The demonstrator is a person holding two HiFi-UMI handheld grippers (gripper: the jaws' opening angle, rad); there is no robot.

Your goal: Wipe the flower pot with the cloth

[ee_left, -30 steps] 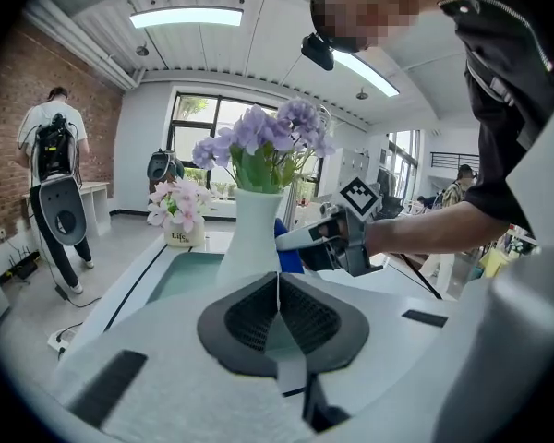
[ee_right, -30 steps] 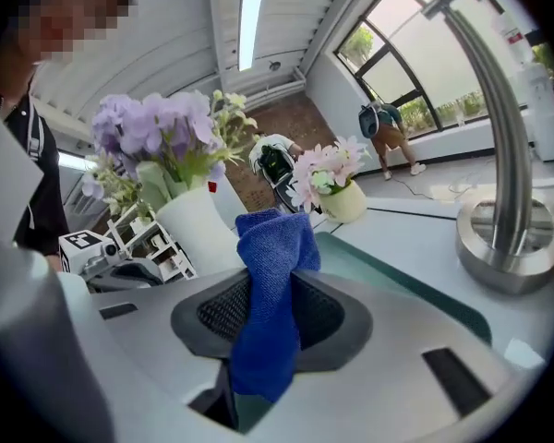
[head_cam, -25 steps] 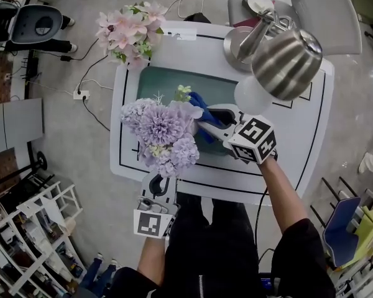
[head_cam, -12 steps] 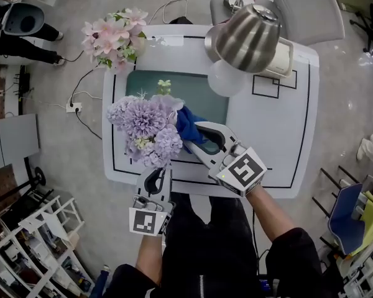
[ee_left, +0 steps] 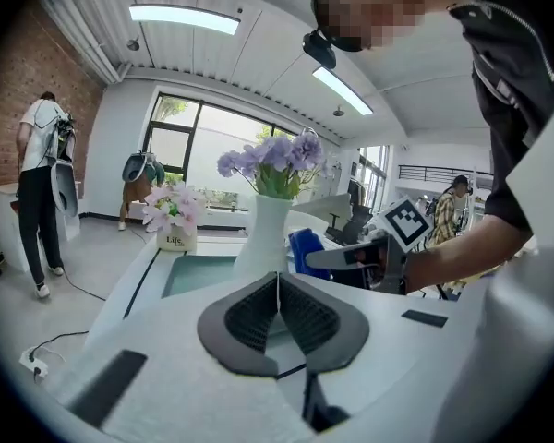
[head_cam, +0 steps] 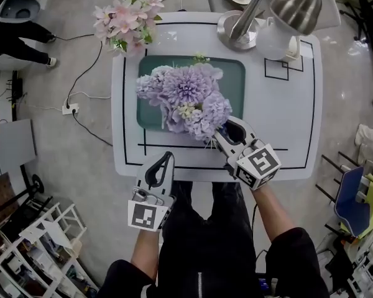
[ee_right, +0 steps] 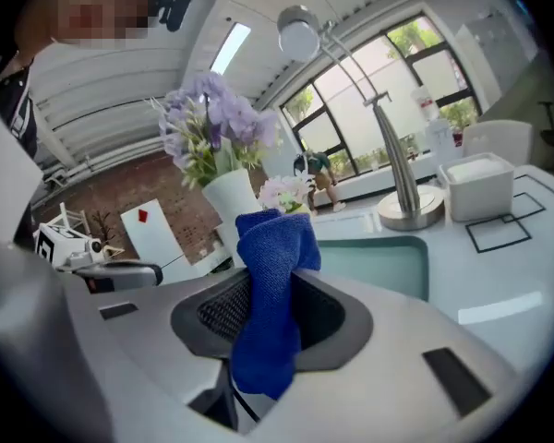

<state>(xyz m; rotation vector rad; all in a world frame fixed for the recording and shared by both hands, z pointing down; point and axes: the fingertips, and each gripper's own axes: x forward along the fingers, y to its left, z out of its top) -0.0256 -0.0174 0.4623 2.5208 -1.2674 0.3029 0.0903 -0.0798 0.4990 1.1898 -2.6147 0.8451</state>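
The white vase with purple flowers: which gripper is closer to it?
Right. The right gripper, holding the blue cloth, is close beside the vase; the left gripper sits back at the table edge.

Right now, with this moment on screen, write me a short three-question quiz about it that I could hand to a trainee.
1. True or false: the left gripper holds the blue cloth.
2. The flowers in the white vase are: A red, B purple, C yellow.
3. Fill in: the white vase stands on a teal ____ on the table.

Key
1. False. The right gripper is shut on the blue cloth. The left gripper's jaws are together with nothing between them.
2. B.
3. mat.
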